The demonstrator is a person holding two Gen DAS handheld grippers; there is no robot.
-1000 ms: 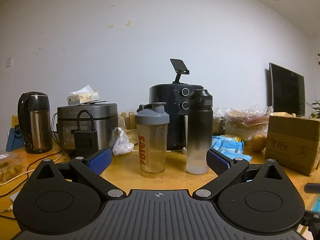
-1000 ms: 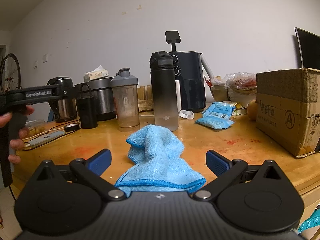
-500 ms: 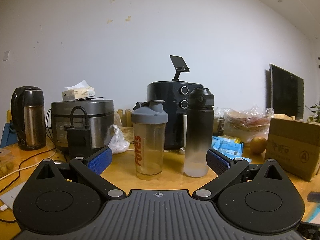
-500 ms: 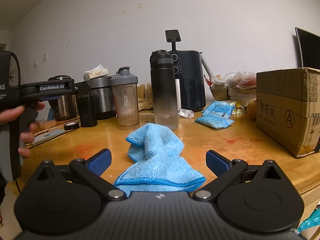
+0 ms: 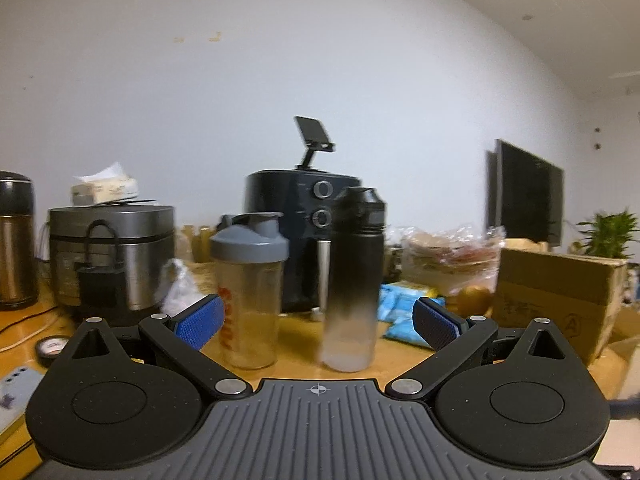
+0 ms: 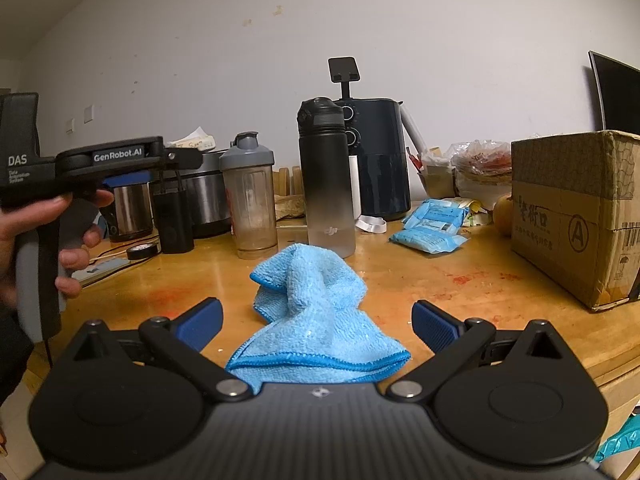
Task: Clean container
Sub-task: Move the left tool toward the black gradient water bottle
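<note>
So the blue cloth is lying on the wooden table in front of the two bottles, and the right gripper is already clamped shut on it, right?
Not quite. In the right wrist view the right gripper is open, its blue pads spread either side of the blue cloth without touching it. The cloth does lie on the wooden table in front of both bottles.

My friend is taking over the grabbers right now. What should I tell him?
Left hand-held gripper: open, empty, raised in front of the shaker bottle and black water bottle.
Right hand-held gripper: open, empty, low over the blue cloth.
Both bottles stand upright, lids on, side by side on the wooden table; the cloth lies crumpled in front of them.
Done: nothing visible; nothing is picked up.
Left: take the cloth, hold a bottle, wipe it.
</note>
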